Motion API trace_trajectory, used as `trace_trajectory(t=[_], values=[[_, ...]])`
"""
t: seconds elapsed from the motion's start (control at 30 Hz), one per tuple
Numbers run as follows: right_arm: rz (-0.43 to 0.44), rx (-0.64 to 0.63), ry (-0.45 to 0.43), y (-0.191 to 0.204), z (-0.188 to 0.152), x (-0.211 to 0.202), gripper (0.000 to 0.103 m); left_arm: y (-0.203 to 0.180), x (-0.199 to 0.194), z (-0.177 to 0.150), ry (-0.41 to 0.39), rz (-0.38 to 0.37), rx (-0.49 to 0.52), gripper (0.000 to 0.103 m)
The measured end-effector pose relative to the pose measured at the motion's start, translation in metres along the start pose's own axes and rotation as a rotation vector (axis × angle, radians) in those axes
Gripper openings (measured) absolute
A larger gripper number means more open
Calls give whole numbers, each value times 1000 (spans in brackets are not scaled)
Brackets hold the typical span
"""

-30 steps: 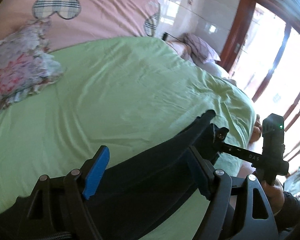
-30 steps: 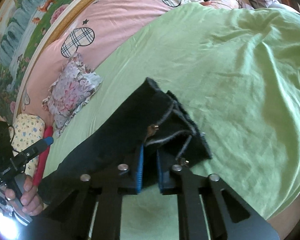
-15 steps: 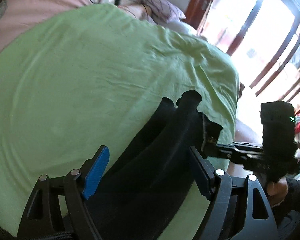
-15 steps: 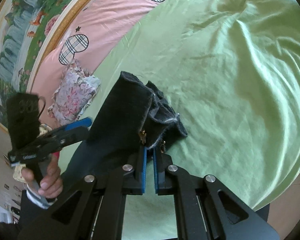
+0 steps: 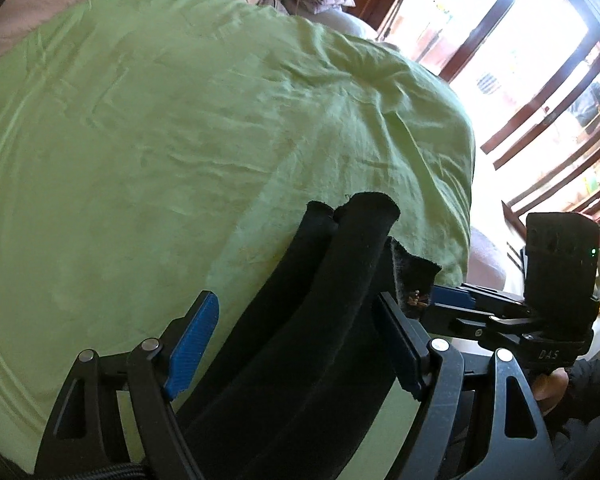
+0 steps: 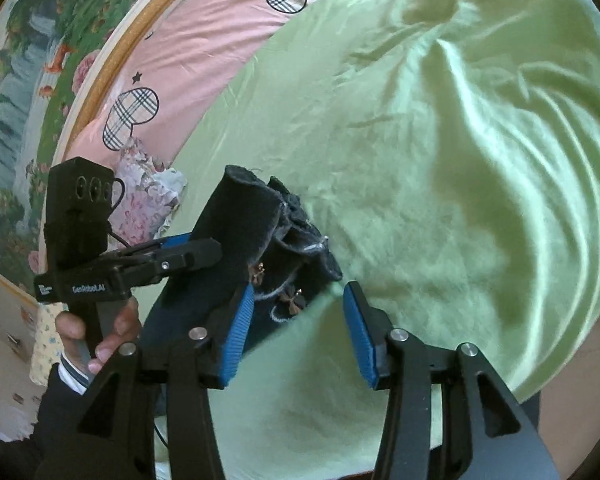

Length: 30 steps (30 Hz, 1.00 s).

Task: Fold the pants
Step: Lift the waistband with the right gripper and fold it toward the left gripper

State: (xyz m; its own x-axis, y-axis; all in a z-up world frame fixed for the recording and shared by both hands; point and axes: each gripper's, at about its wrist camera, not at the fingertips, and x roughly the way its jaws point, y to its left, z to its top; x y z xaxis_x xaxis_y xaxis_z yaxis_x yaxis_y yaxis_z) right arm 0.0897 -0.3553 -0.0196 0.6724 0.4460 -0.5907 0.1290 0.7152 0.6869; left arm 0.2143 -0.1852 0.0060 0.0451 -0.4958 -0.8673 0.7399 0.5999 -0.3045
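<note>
We see the black pants (image 5: 324, 320) lying folded on the green bedsheet (image 5: 180, 120), low and right of centre in the left wrist view; our left gripper (image 5: 296, 344) straddles them with jaws wide, and whether the pads press the cloth we cannot tell. Our right gripper (image 6: 296, 328), at the bottom of its own view, has just been opening; its left pad (image 6: 236, 332) sits beside the waistband, nothing gripped.
</note>
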Motion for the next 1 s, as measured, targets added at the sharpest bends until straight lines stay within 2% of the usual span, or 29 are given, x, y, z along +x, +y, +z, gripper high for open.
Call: trace_trajectory(t=[0.17, 0.3, 0.53, 0.57, 0.6, 0.7, 0.8, 1.0], values=[[46, 14, 2, 2, 1, 8, 46, -2, 15, 4, 40, -18, 6, 80], [54, -4, 24, 2, -3, 17, 16, -5, 23, 9, 53, -30, 7, 80], [95, 0, 13, -9, -3, 9, 12, -5, 28, 17, 61, -63, 22, 77], [108, 7, 13, -12, -4, 8, 12, -5, 28, 18, 51, -75, 26, 73], [119, 10, 14, -14, -4, 8, 12, -5, 29, 19, 40, -91, 34, 56], [133, 8, 14, -16, -5, 8, 12, -6, 31, 20, 36, -139, 34, 28], [136, 12, 14, -16, -5, 7, 12, -9, 26, 18, 15, -150, 42, 14], [151, -17, 1, -1, -2, 1, 12, -11, -3, 10, -69, -170, 34, 11]])
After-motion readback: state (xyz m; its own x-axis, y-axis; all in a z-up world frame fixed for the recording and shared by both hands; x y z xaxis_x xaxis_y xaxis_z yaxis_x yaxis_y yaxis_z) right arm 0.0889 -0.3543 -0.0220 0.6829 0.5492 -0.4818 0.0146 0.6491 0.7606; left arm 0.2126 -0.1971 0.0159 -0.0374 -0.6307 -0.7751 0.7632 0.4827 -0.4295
